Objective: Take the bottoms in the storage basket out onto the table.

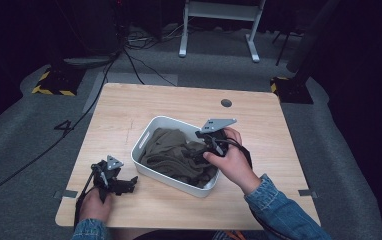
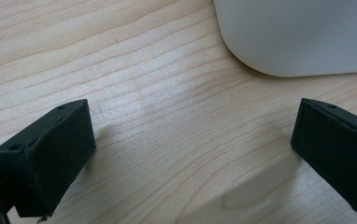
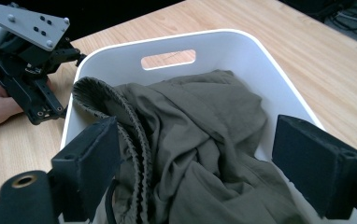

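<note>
My right gripper (image 3: 195,163) sits closest to its own camera, jaws spread wide with nothing clamped between them, poised over the olive-green garment (image 3: 200,135). That garment lies bunched inside the white bin (image 3: 279,79), and the right gripper view shows what the high view blurs: a ribbed hem curling up along the bin's near-left wall, deep folds across the cloth, and the slot handle cut in the far wall. From the high view, my right hand (image 1: 231,162) holds the gripper above the bin's right end, over the cloth; I cannot tell from there whether the jaws touch it.

My left gripper (image 2: 190,154) is also wide open and holds nothing. Its own view gives bare wood grain between the jaws and a rounded white corner of the bin just beyond, apart from them. The high view places that gripper on the surface (image 1: 129,107) just to the left of the bin, my left hand (image 1: 95,204) behind it near the front edge. The right gripper view catches it too, past the bin's left wall, grey plate on top.
</note>
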Demonstrator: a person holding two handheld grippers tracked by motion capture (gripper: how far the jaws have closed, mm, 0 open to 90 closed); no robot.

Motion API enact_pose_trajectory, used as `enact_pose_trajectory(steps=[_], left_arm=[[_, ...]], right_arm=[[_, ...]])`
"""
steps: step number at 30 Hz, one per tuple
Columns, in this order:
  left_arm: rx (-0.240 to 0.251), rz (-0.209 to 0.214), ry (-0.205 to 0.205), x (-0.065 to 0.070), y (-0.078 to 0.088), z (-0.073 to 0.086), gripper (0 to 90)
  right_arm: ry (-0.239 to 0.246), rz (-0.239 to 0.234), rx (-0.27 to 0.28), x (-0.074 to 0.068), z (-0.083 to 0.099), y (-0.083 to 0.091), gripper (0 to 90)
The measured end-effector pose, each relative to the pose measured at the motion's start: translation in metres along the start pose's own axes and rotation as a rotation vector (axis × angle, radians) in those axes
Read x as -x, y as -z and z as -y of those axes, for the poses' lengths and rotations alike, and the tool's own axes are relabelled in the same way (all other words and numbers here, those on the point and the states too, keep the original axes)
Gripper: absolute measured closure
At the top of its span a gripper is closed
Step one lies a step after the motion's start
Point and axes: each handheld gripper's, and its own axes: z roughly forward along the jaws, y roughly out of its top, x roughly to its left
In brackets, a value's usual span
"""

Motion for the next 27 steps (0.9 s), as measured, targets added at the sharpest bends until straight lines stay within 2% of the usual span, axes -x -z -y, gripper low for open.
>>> enact_pose_trajectory(steps=[2,5,7,10,14,17,21,23,27], left_arm=[[0.0,0.0,0.0,0.0,0.0,0.0,0.0],[-0.001,0.0,0.0,0.0,0.0,0.0,0.0],[-0.001,0.0,0.0,0.0,0.0,0.0,0.0],[-0.001,0.0,0.0,0.0,0.0,0.0,0.0],[0.0,0.0,0.0,0.0,0.0,0.0,0.0],[-0.001,0.0,0.0,0.0,0.0,0.0,0.0],[0.0,0.0,0.0,0.0,0.0,0.0,0.0],[0.0,0.0,0.0,0.0,0.0,0.0,0.0],[0.0,0.0,0.0,0.0,0.0,0.0,0.0]], right_arm=[[-0.01,-0.008,0.0,-0.002,-0.001,-0.007,15.5],[0.0,-0.014,-0.018,-0.006,-0.001,-0.015,15.5],[0.022,-0.031,-0.056,-0.011,-0.001,-0.024,15.5],[0.037,-0.035,-0.08,-0.013,0.0,-0.031,15.3],[0.032,-0.011,-0.122,-0.017,-0.001,-0.044,15.3],[0.052,-0.037,-0.167,-0.022,0.001,-0.056,15.3],[0.069,-0.044,-0.207,-0.024,0.003,-0.065,15.4],[0.072,-0.037,-0.224,-0.023,0.005,-0.069,15.3],[0.062,0.01,-0.24,-0.018,0.007,-0.08,12.5]])
